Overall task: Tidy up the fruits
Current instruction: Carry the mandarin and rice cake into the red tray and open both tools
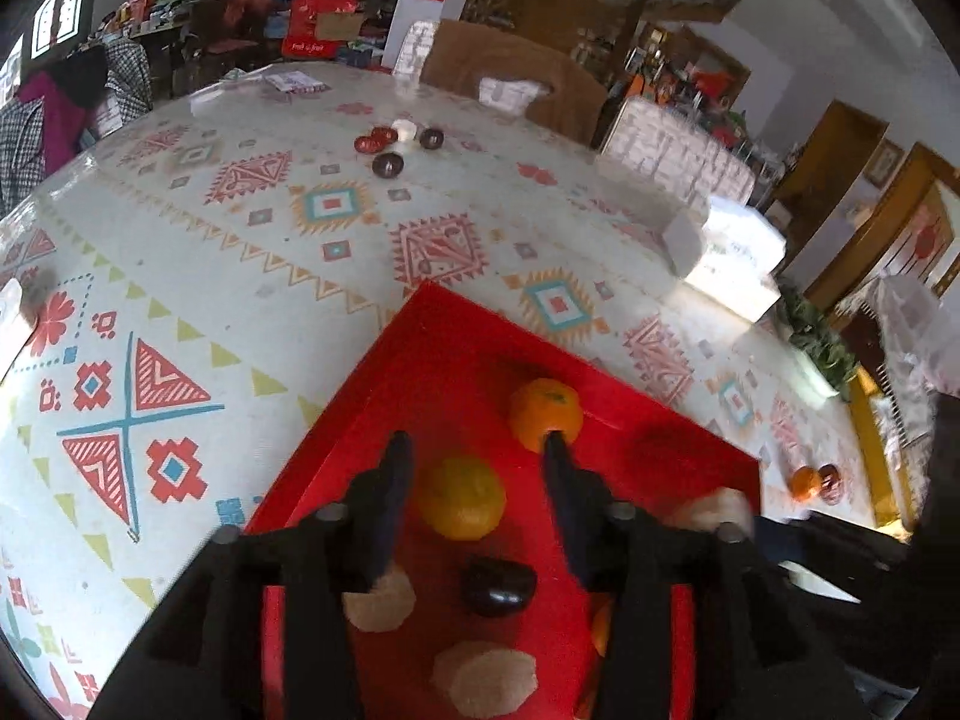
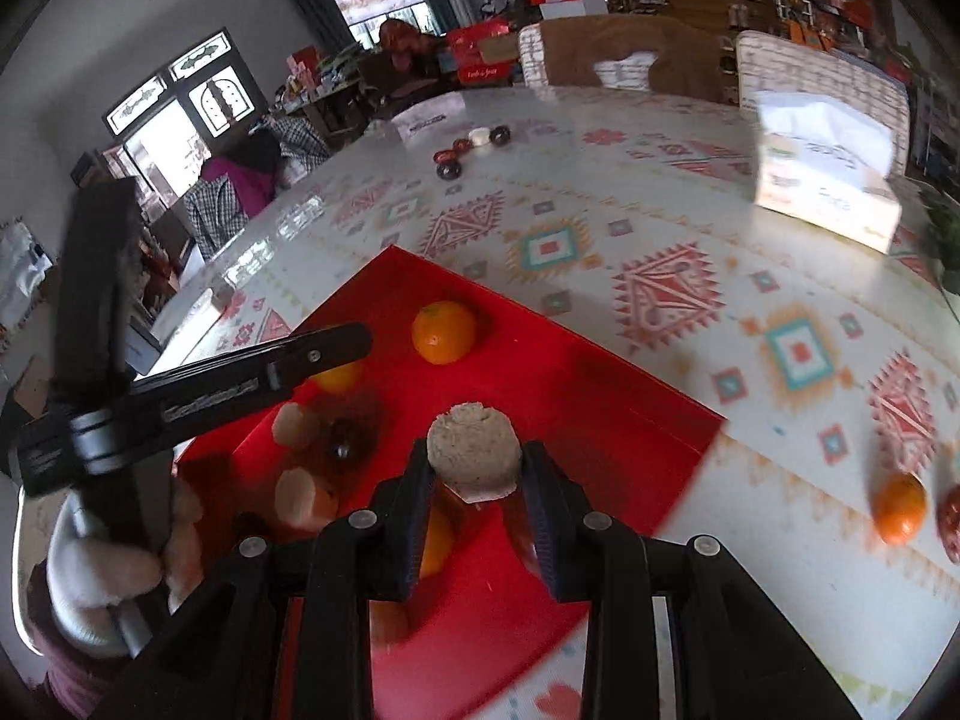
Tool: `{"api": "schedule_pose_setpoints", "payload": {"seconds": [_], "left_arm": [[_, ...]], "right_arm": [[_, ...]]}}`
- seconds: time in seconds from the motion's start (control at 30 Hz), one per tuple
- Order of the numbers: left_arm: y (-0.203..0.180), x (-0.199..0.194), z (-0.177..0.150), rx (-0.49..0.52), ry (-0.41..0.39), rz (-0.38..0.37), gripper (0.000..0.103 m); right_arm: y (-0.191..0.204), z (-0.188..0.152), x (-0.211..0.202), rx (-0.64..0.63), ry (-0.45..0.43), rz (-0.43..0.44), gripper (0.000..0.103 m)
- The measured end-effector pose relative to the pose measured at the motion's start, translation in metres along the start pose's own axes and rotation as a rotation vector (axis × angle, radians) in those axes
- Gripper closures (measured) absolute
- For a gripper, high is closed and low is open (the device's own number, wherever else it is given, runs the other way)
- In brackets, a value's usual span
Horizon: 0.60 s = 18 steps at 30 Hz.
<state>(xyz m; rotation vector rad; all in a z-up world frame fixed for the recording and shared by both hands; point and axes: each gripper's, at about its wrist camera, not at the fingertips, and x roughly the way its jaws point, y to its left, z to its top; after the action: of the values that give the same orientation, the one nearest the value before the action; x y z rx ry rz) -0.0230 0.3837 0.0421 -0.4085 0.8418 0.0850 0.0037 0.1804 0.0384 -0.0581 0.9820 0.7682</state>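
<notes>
Fruits lie mostly in a red tray (image 1: 456,360) on a table covered by a patterned cloth (image 1: 252,252). Left wrist view: left gripper (image 1: 477,453) hangs over the tray, jaws parted, nothing between the pads; a yellow-orange citrus (image 1: 461,498) sits in the gap below them, not touched. A brighter orange (image 1: 545,414) lies just past the right-hand fingertip, near the tray's far edge. A dark round fruit (image 1: 498,587) rests nearer the camera, with pale beige round pieces (image 1: 485,681) on either side of it and toward the near edge. Right wrist view: right gripper (image 2: 477,465) is clamped on a pale, rough-topped round piece (image 2: 474,450), pads pressing both its sides, held above the tray (image 2: 600,408). Left gripper's arm (image 2: 240,378) crosses the left of that view, held by a hand in a white glove (image 2: 96,576). Outside the tray, on the cloth to its right, a small orange (image 2: 899,507) and a reddish fruit (image 2: 951,519) sit side by side; whether they touch, I cannot tell. Far across the table, a small cluster of dark, red and white round items (image 1: 396,144) lies well apart from the tray. A tissue box (image 2: 828,180) stands near the far right edge. Right-view frame is motion-blurred at the periphery.
</notes>
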Motion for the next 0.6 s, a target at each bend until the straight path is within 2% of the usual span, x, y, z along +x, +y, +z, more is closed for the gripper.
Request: {"api": "schedule_pose_setpoints", "payload": {"seconds": [0.13, 0.17, 0.23, 0.4, 0.53, 0.6], "left_arm": [[0.004, -0.022, -0.003, -0.03, -0.052, -0.033, 0.038], [0.004, -0.029, -0.005, -0.041, -0.068, -0.046, 0.035], [0.004, -0.039, -0.006, -0.051, -0.09, -0.063, 0.034], [-0.014, -0.063, -0.012, -0.032, -0.125, -0.12, 0.034], [-0.04, -0.074, -0.019, 0.017, -0.126, -0.155, 0.031], [-0.056, -0.075, -0.024, 0.044, -0.117, -0.178, 0.031]], "right_arm": [[0.005, 0.005, 0.013, -0.003, 0.0, -0.031, 0.07], [0.006, 0.006, 0.015, 0.0, 0.0, -0.031, 0.066], [0.003, 0.006, 0.012, 0.014, -0.009, -0.013, 0.06], [-0.008, 0.006, -0.006, 0.046, -0.041, -0.009, 0.059], [-0.032, -0.003, -0.042, 0.076, -0.089, -0.031, 0.059], [-0.051, -0.01, -0.064, 0.091, -0.119, -0.067, 0.055]]}}
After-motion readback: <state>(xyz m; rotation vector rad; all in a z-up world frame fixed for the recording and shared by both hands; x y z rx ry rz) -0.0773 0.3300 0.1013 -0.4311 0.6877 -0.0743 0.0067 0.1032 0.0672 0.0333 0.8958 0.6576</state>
